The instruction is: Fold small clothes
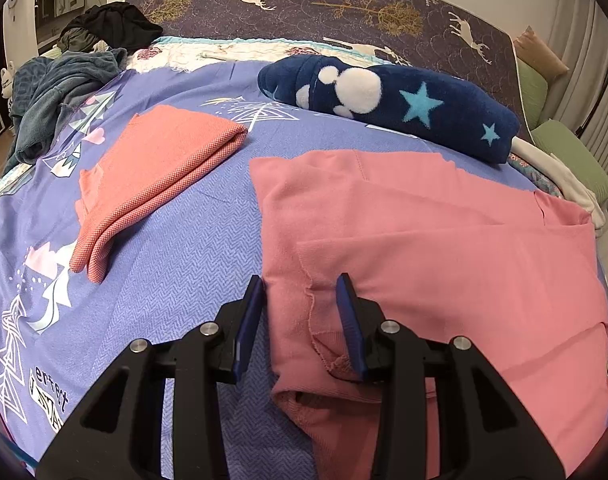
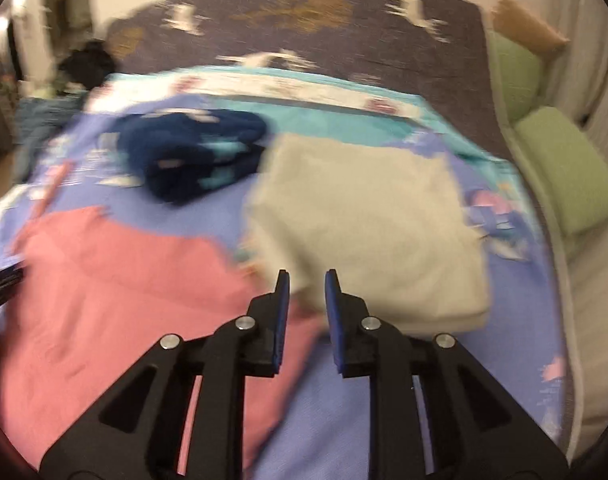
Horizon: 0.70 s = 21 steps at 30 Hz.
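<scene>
A pink garment (image 1: 444,260) lies spread on the purple bedsheet (image 1: 183,264). Its left side is folded inward. My left gripper (image 1: 301,280) stands open over that left edge: a seam and a fold of pink cloth run between the blue pads, which do not pinch it. A folded coral garment (image 1: 151,176) lies to the left. The right wrist view is blurred. In it my right gripper (image 2: 307,276) has its jaws a little apart and empty, above the near corner of a folded cream garment (image 2: 368,232), with the pink garment (image 2: 123,280) at the left.
A rolled navy fleece with stars (image 1: 392,104) lies behind the pink garment. A heap of grey-blue and black clothes (image 1: 71,88) fills the far left corner. Green cushions (image 2: 564,172) line the right side. A deer-patterned board (image 1: 344,4) stands at the head.
</scene>
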Each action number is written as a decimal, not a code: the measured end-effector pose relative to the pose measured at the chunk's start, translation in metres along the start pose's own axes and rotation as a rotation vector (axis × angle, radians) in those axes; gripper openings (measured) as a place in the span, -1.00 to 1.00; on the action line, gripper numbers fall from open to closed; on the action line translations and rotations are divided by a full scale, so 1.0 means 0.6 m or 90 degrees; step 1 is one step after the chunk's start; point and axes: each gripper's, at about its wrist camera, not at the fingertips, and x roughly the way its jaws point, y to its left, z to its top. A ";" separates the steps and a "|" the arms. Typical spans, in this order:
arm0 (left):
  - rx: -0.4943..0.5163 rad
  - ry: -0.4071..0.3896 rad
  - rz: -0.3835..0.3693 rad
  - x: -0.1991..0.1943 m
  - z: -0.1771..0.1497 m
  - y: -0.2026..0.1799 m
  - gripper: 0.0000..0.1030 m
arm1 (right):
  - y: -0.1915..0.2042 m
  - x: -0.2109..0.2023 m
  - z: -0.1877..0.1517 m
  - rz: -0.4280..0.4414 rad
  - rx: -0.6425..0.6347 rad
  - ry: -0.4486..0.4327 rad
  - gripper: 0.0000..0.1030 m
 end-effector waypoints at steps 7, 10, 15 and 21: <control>-0.005 0.004 0.010 -0.016 -0.002 0.001 -0.21 | 0.008 0.072 -0.118 -0.132 -0.030 0.066 -0.35; 0.005 -0.010 -0.011 -0.051 -0.017 0.004 -0.21 | -0.004 0.020 -0.132 -0.130 0.054 0.031 -0.39; 0.047 -0.011 -0.064 -0.090 -0.051 -0.009 0.06 | 0.004 -0.042 -0.179 0.004 0.093 -0.009 -0.38; 0.127 0.014 0.021 -0.080 -0.079 -0.046 0.09 | 0.009 -0.024 -0.229 -0.040 0.124 0.028 -0.18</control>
